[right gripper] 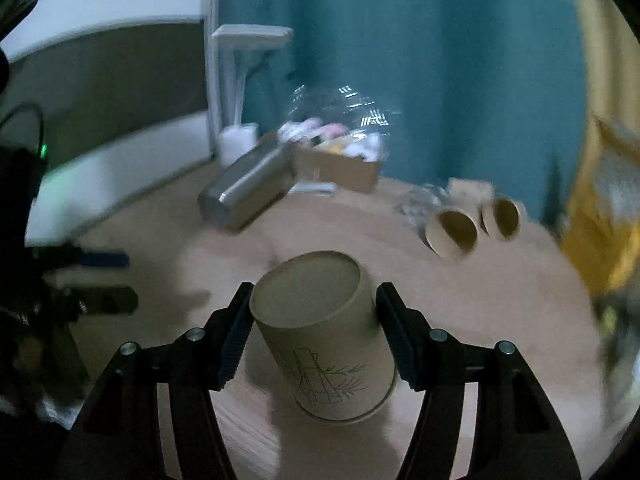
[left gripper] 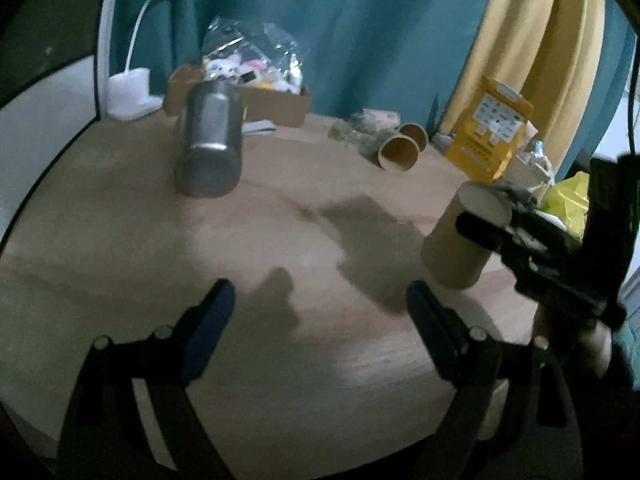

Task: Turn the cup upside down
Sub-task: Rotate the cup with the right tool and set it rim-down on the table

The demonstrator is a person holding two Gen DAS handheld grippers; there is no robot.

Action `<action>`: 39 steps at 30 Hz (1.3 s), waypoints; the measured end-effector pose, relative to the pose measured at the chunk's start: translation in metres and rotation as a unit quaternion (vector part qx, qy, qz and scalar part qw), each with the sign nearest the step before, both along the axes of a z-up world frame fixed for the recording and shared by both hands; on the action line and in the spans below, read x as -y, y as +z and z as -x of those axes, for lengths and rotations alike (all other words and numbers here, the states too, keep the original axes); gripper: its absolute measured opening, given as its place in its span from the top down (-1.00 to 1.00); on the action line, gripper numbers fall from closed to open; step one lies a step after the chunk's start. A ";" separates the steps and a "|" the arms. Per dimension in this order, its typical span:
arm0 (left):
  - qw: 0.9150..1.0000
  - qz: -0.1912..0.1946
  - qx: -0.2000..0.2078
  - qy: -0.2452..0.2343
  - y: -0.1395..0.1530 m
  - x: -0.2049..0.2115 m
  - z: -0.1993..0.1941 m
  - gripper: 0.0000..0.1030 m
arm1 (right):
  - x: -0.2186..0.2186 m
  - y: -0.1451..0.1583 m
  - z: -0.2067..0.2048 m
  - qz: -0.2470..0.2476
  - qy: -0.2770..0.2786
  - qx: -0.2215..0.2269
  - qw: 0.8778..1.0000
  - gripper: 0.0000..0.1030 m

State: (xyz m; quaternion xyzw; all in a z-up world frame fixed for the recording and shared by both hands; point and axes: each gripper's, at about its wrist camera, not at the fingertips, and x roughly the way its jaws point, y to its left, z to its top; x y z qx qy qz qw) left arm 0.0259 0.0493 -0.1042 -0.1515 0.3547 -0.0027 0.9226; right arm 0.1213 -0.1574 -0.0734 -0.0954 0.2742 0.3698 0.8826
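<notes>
Right wrist view: right gripper [right gripper: 314, 328] clamps paper cup [right gripper: 324, 336] at mid-wall, base up, rim low near desk [right gripper: 500, 300], tilted; thin wall could buckle or slip if squeezed unevenly, and a tilted release would likely tip it; left gripper [left gripper: 320, 320] wide, holding nothing; farther back, steel bottle [right gripper: 246, 194] lies on its side, spare cups [right gripper: 456, 232] near the curtain.

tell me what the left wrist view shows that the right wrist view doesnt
Only the left wrist view shows the yellow carton sharply and the right hand-held gripper from outside, clamped on the paper cup.

Only the right wrist view shows the cup's printed drawing and the left hand-held gripper from the side.

Both show the steel bottle lying down, two paper cups on their sides and the cardboard box.
</notes>
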 end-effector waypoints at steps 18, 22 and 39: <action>0.999 -0.045 -0.002 0.008 -0.003 0.033 -0.010 -0.72 | 0.044 -0.044 0.019 -0.049 -0.085 -0.015 0.995 -0.42; 0.999 -0.048 0.002 0.016 0.001 0.035 -0.008 -0.72 | 0.046 -0.040 0.020 -0.050 -0.086 -0.014 0.995 -0.55; 0.995 -0.084 0.045 0.010 0.023 0.069 0.009 -0.72 | 0.089 -0.004 0.041 -0.048 -0.128 -0.019 0.990 -0.55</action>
